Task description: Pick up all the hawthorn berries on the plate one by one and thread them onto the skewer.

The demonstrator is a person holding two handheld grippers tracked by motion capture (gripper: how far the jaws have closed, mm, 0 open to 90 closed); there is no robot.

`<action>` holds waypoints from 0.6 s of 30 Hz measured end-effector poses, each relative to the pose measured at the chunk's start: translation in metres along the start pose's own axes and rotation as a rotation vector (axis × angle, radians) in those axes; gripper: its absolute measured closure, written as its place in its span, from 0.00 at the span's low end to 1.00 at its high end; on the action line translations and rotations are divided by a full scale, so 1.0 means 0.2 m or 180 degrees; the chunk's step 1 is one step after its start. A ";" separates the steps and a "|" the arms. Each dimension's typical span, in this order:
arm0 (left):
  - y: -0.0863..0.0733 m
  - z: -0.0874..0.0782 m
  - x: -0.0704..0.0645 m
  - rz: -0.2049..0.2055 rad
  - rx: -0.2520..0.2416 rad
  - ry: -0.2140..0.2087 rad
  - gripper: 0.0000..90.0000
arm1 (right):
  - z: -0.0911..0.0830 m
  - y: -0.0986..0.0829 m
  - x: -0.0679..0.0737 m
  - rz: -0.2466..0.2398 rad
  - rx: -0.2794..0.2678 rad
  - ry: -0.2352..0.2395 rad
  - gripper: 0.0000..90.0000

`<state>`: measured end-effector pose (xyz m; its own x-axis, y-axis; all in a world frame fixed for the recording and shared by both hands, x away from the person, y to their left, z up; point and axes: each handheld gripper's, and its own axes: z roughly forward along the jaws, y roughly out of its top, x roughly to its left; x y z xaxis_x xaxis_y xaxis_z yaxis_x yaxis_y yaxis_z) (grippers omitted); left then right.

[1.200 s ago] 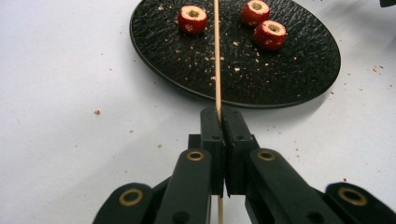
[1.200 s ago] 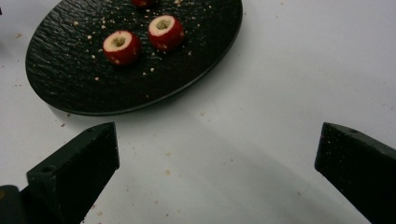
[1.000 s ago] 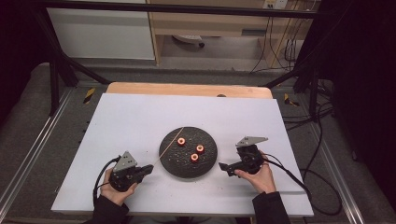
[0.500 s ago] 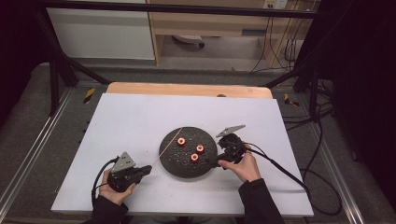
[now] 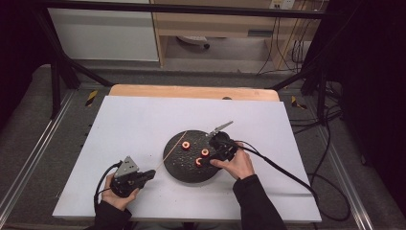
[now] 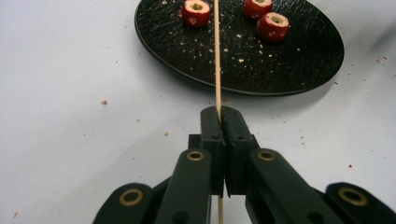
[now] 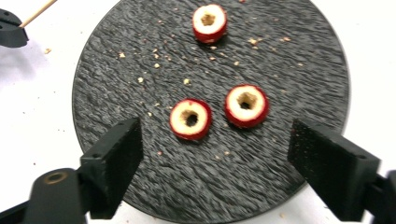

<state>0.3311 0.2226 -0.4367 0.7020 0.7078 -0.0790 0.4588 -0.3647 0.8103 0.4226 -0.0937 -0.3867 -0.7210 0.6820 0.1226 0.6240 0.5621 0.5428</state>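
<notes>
The right gripper [image 7: 212, 172] hangs wide open above two cored fruit pieces [image 7: 190, 119] on the black plate [image 7: 299, 70]; the left gripper [image 6: 220, 122] clamps the skewer [image 6: 216, 56]; I judge the picking step is in hand; next, lower and close on one piece.

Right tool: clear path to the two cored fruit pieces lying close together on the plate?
Probably yes. The right tool hovers open above the black plate, jaws flanking the nearer fruit piece and its neighbour. Nothing lies between; the skewer stays in the left tool.

Plate [image 5: 187, 167] mid-tabletop [image 5: 134, 124]; three fruit pieces [image 5: 205, 152] on it. Left gripper [image 5: 149, 174] left of plate, right gripper [image 5: 207, 162] over its right side.
</notes>
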 end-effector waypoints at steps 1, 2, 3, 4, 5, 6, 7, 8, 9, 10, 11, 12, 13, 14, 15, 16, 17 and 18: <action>0.00 0.00 0.00 -0.0001 -0.0002 0.0002 0.98 | 0.01 0.01 0.01 -0.0016 0.0022 0.0004 0.24; 0.00 0.00 0.00 -0.0006 -0.0002 0.0001 0.98 | 0.02 0.02 0.01 -0.0016 0.0043 0.0004 0.26; 0.00 0.00 0.00 -0.0006 -0.0002 0.0006 0.98 | 0.02 0.02 0.02 -0.0042 0.0072 -0.0005 0.27; 0.00 0.00 0.00 -0.0007 -0.0003 0.0006 0.98 | 0.04 0.04 0.03 -0.0037 0.0116 0.0016 0.31; 0.00 0.00 0.00 -0.0005 -0.0004 0.0006 0.98 | 0.05 0.05 0.04 -0.0028 0.0143 0.0024 0.32; 0.00 0.00 0.00 -0.0006 -0.0005 0.0007 0.98 | 0.05 0.05 0.04 -0.0028 0.0143 0.0024 0.32; 0.00 0.00 0.00 -0.0005 -0.0006 0.0007 0.98 | 0.07 0.06 0.05 -0.0068 0.0205 0.0024 0.36; 0.00 0.00 0.00 -0.0003 -0.0006 0.0004 0.98 | 0.08 0.07 0.06 -0.0074 0.0224 0.0038 0.37; 0.00 0.00 0.00 -0.0002 -0.0005 0.0003 0.98 | 0.09 0.07 0.06 -0.0067 0.0247 0.0052 0.38; 0.00 0.00 0.00 -0.0002 -0.0006 0.0006 0.98 | 0.09 0.07 0.06 -0.0067 0.0247 0.0052 0.38; 0.00 0.00 0.00 -0.0003 -0.0005 0.0004 0.98 | 0.10 0.08 0.06 -0.0052 0.0265 0.0064 0.40; 0.00 0.00 0.00 -0.0002 -0.0005 0.0007 0.98 | 0.12 0.08 0.06 -0.0014 0.0305 0.0082 0.43; 0.00 0.00 0.00 0.0002 -0.0006 0.0004 0.98 | 0.12 0.08 0.06 -0.0014 0.0305 0.0082 0.43; 0.00 0.00 0.00 0.0001 -0.0004 0.0000 0.98 | 0.14 0.08 0.05 0.0026 0.0348 0.0073 0.45; 0.00 0.00 0.00 0.0006 -0.0004 0.0002 0.98 | 0.14 0.08 0.05 0.0026 0.0348 0.0073 0.45; 0.00 0.00 0.00 0.0006 -0.0004 0.0001 0.98 | 0.15 0.08 0.05 0.0024 0.0378 0.0065 0.46; 0.00 0.00 0.00 0.0008 -0.0003 0.0001 0.98 | 0.16 0.08 0.05 0.0032 0.0396 0.0084 0.48; 0.00 0.00 0.00 0.0007 -0.0004 0.0002 0.98 | 0.16 0.08 0.05 0.0046 0.0405 0.0087 0.50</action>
<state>0.3309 0.2230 -0.4368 0.7027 0.7074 -0.0766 0.4565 -0.3655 0.8112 0.4350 -0.0626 -0.4044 -0.7185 0.6784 0.1532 0.6663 0.6083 0.4312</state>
